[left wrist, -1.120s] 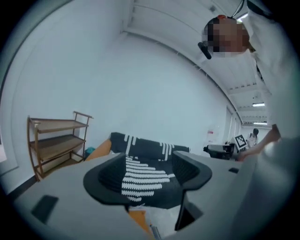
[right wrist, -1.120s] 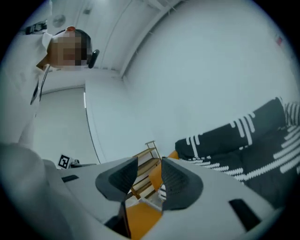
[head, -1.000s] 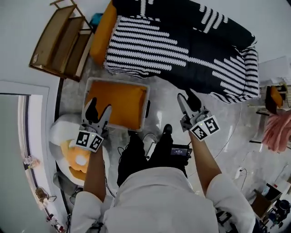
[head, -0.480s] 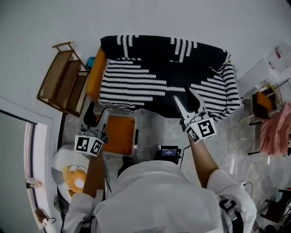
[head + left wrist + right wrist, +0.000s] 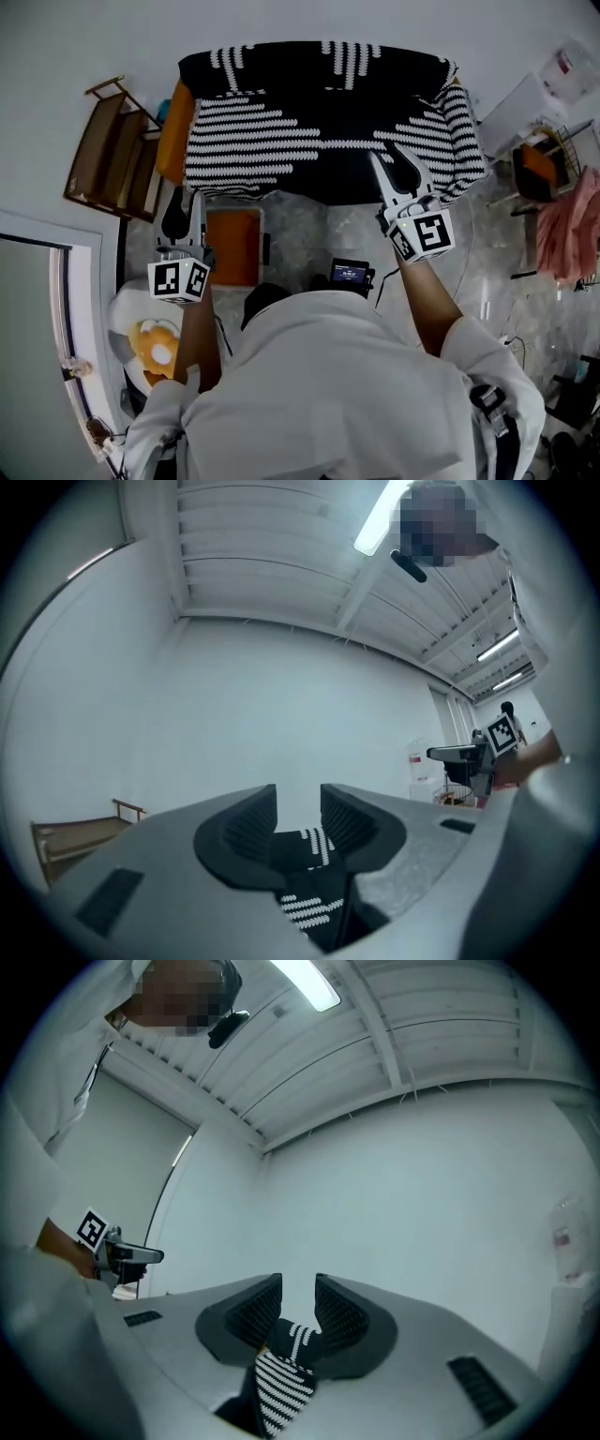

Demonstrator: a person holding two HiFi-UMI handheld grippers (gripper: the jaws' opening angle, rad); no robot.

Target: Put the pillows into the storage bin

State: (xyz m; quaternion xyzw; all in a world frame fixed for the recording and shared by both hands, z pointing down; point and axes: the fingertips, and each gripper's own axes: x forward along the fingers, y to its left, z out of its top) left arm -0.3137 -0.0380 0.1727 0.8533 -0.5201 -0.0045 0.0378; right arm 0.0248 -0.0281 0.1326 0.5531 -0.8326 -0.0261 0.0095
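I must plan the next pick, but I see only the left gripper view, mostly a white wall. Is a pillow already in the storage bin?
Observer: Yes. In the head view an orange pillow lies inside the storage bin, on the floor in front of the sofa.
Operator: Is any pillow left outside?
Observer: Yes. A second orange pillow stands at the sofa's left end in that view, beside the black-and-white cover.
Operator: Is the right gripper free to take it?
Observer: Yes. The fingers of the right gripper have just been closing, but they stand apart with nothing between them.
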